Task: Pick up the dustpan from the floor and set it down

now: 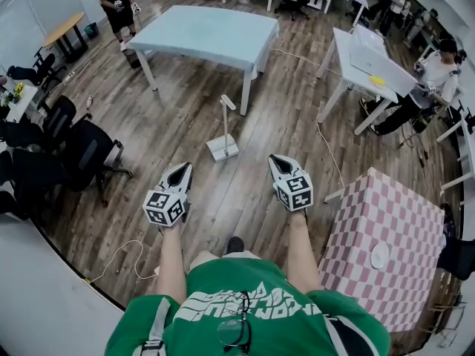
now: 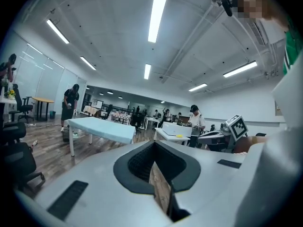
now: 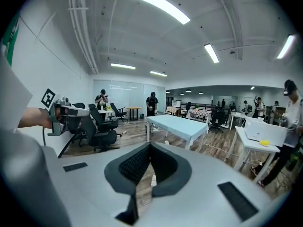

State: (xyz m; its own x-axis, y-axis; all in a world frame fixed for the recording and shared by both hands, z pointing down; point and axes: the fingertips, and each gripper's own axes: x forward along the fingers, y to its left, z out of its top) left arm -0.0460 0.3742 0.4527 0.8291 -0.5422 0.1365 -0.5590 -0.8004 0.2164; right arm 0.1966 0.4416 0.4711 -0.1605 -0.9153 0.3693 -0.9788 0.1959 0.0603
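Observation:
The dustpan (image 1: 223, 148) is white and stands on the wooden floor, its long handle (image 1: 225, 116) upright, in front of a light blue table. In the head view my left gripper (image 1: 180, 171) hangs a short way to the near left of the pan, and my right gripper (image 1: 280, 162) to its near right. Neither touches it. Both point forward with their jaws together and nothing between them. In the left gripper view, that gripper (image 2: 154, 144) shows only a thin slit of floor between its dark pads. The right gripper (image 3: 150, 146) looks the same in its own view.
The light blue table (image 1: 208, 32) stands beyond the dustpan. A white desk (image 1: 371, 65) is at the right, a pink checked table (image 1: 386, 228) at the near right. Black office chairs (image 1: 82, 150) crowd the left. A cable (image 1: 119, 256) lies on the floor. Other people stand farther off.

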